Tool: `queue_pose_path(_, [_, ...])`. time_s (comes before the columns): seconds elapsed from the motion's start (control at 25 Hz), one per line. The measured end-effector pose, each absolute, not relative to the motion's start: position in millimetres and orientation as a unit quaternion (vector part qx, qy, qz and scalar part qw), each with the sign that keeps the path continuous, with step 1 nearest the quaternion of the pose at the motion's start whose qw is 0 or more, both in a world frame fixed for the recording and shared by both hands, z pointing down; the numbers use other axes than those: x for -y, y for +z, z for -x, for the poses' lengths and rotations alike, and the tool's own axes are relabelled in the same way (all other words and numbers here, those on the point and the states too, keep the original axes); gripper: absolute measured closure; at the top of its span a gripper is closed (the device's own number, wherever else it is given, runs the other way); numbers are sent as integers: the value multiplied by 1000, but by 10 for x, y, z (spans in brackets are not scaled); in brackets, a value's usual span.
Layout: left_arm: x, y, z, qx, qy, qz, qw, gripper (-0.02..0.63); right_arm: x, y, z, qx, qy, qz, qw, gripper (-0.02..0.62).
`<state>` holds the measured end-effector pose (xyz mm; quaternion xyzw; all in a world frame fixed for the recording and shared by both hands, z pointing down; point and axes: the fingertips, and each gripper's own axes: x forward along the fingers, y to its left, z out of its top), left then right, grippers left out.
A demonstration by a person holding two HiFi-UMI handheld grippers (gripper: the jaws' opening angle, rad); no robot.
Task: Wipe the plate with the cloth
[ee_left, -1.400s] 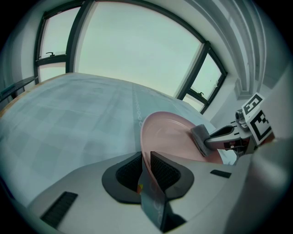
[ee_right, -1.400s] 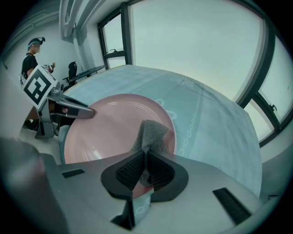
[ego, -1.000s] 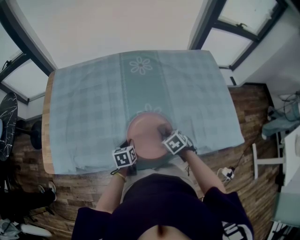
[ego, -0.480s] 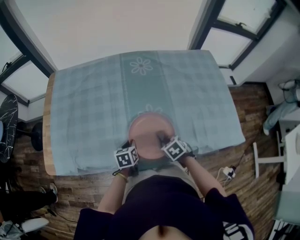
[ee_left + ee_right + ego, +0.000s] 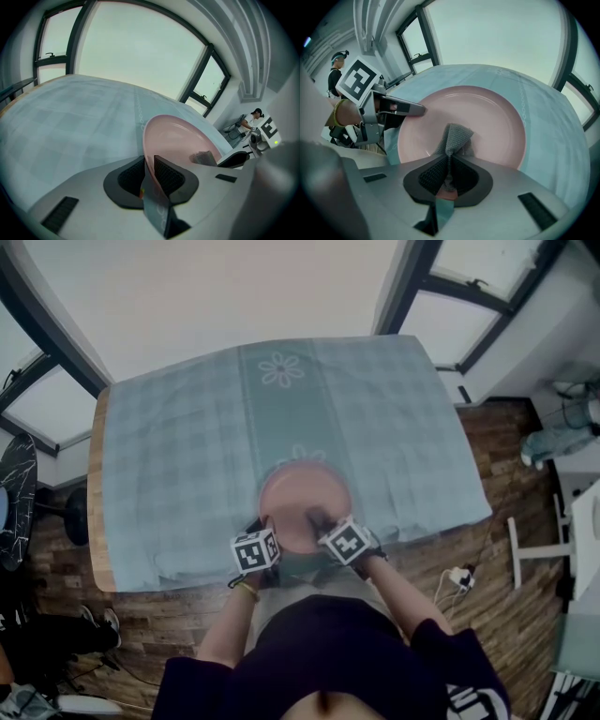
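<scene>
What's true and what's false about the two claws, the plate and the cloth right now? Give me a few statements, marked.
1. The left claw is clamped on the rim of the plate. True.
2. The right claw is empty. False: it pinches the grey cloth between its jaws.
3. The cloth sits over the plate's inner face, not outside the rim. True.
4. The table under the plate is bare wood. False: a checked blue-green tablecloth covers it.
</scene>
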<state>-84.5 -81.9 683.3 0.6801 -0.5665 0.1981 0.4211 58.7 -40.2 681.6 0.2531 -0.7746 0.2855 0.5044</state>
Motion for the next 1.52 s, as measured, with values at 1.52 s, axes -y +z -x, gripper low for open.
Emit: queue_pose_path(1.52, [-602, 5732, 560, 520, 129, -764, 359, 589, -572, 5517, -271, 834, 306, -406, 213, 563])
